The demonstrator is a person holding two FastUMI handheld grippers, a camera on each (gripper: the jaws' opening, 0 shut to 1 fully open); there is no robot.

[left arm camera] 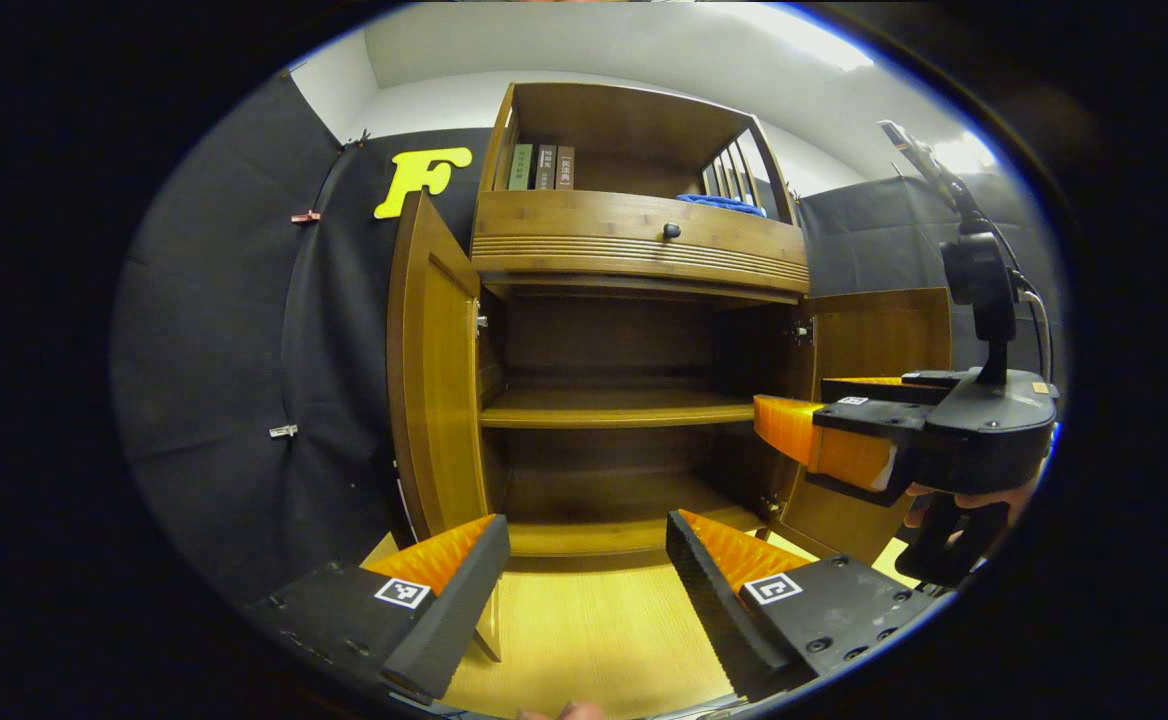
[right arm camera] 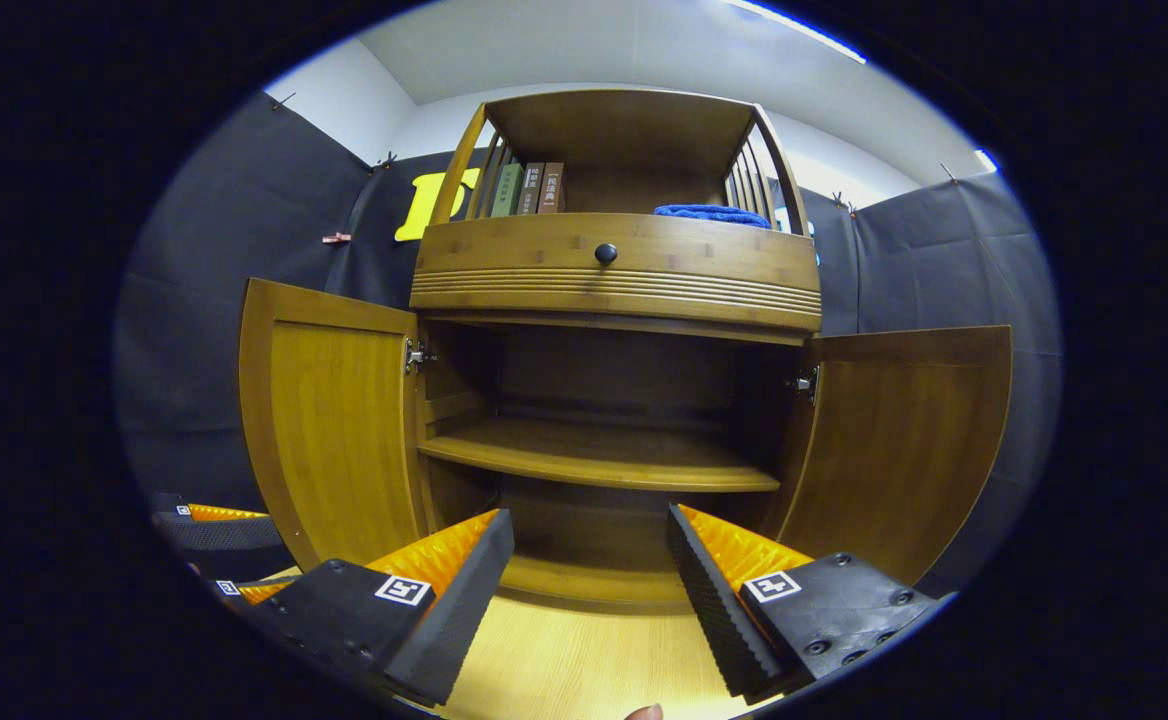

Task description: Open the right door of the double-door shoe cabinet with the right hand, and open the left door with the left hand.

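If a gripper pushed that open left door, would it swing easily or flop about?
The left door looks like a stiff wooden panel, so it probably won't flex. It hangs on a metal hinge, so a light push likely swings it. Its smooth face may let fingers slip.

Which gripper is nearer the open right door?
Right. The right gripper hovers just in front of the right door; the left gripper sits back by the left door.

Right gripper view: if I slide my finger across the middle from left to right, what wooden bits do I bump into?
Left door, swung open → the shelf inside the cabinet → right door, swung open too.
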